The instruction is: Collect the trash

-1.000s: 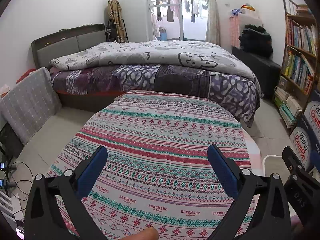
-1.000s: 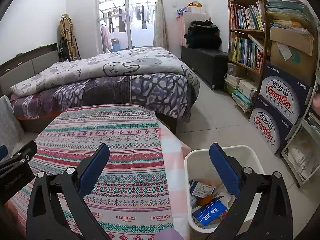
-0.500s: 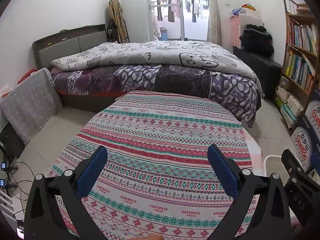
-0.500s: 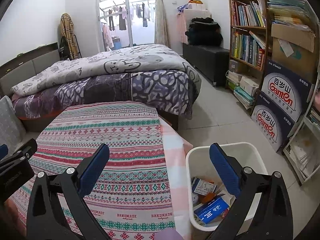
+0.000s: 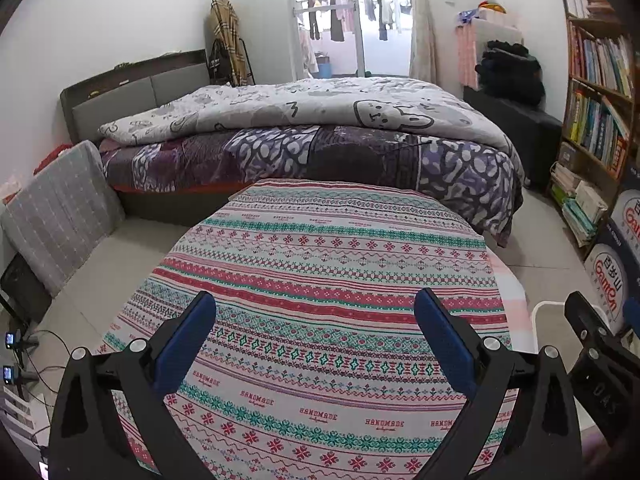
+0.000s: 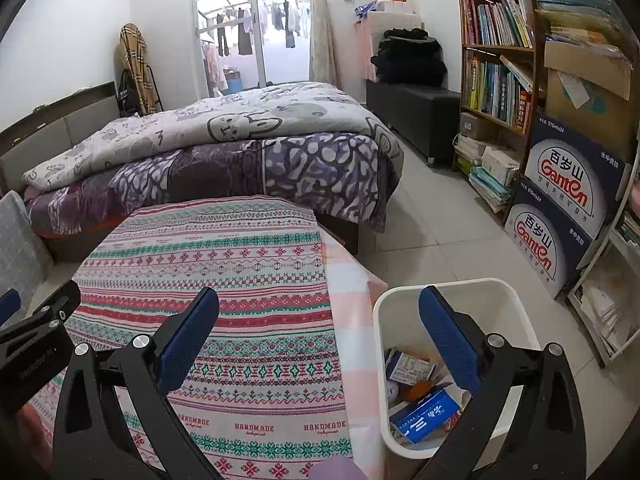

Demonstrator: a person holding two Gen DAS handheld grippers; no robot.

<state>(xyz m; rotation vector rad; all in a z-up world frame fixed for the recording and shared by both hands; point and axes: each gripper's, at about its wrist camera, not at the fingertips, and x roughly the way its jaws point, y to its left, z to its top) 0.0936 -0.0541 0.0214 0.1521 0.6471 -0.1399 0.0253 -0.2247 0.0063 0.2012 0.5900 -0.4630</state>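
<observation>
Bin [image 6: 516, 312] now nearer, contents right-view only.

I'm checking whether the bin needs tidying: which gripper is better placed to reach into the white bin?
Right. The right gripper hangs open beside the white bin, looking down onto the blue box inside. The left gripper faces the tablecloth.

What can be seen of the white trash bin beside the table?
The white plastic trash bin with rounded corners stands upright on the tiled floor, close against the table's hanging pink checked cloth. It is open-topped, with no lid in view, and looks partly filled: a blue printed carton, a small white printed box and something orange lie inside. The right claw hangs open above it, one finger over its mouth.
</observation>
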